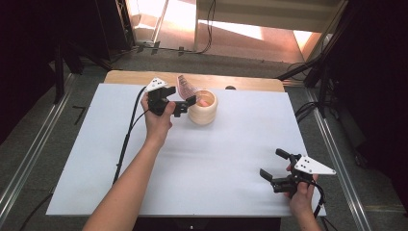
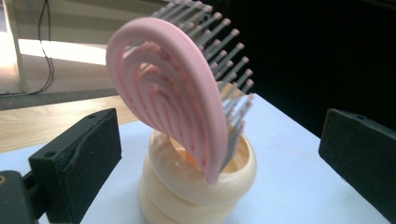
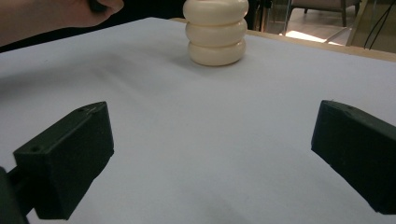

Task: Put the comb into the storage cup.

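The left gripper [image 1: 179,103] hovered just beside the cream holder [image 1: 202,108], its jaws spread apart with nothing between them. Straight ahead of it, one pink hairbrush [image 2: 175,88] stood handle-down in the holder, its long axis nearly upright and tilted back, bristles facing away from the gripper. The right gripper [image 1: 273,168] waited well apart from the holder, near the table's [image 1: 86,159] front edge, jaws likewise spread and empty. The left gripper was clearly the nearer. One brush, one holder, two grippers.

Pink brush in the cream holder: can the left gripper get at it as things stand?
Probably yes. The left gripper is open right beside the holder, and the pink brush stands between its jaws with nothing in between.
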### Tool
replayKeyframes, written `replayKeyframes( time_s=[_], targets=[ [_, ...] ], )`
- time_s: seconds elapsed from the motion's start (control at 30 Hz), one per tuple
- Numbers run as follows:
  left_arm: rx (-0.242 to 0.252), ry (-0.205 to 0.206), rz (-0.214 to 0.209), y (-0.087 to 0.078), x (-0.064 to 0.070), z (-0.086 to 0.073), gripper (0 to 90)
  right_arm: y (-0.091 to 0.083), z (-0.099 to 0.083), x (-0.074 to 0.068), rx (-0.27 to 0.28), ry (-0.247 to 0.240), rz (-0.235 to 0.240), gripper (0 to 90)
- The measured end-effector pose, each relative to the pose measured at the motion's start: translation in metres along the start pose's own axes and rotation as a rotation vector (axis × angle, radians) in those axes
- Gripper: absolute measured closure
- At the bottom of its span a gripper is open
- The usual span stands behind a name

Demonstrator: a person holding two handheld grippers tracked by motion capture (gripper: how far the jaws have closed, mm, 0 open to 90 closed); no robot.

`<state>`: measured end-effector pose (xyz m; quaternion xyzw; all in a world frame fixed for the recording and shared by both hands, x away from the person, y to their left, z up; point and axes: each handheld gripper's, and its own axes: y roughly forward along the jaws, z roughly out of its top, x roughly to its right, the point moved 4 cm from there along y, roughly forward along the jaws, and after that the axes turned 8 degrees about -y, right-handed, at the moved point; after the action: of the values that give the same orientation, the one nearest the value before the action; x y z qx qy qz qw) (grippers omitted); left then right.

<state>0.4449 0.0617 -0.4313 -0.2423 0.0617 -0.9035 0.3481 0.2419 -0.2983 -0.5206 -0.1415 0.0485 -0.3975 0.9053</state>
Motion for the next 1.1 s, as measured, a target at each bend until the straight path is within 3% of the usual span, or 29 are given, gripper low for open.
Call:
replayKeyframes(
  time_s=[0.23, 0.67, 1.1],
  targets=[
    [0.005, 0.049, -0.021, -0.015, 0.006, -0.008, 0.0, 0.0, 0.0, 0.0, 0.001, -0.003, -0.003, 0.0],
    [-0.016, 0.094, -0.048, -0.039, 0.011, -0.027, 0.0, 0.0, 0.0, 0.0, -0.002, -0.006, -0.009, 0.0],
    [-0.036, 0.105, -0.048, -0.065, 0.009, -0.052, 0.0, 0.001, 0.0, -0.001, -0.007, -0.004, -0.012, 0.0]
  ],
)
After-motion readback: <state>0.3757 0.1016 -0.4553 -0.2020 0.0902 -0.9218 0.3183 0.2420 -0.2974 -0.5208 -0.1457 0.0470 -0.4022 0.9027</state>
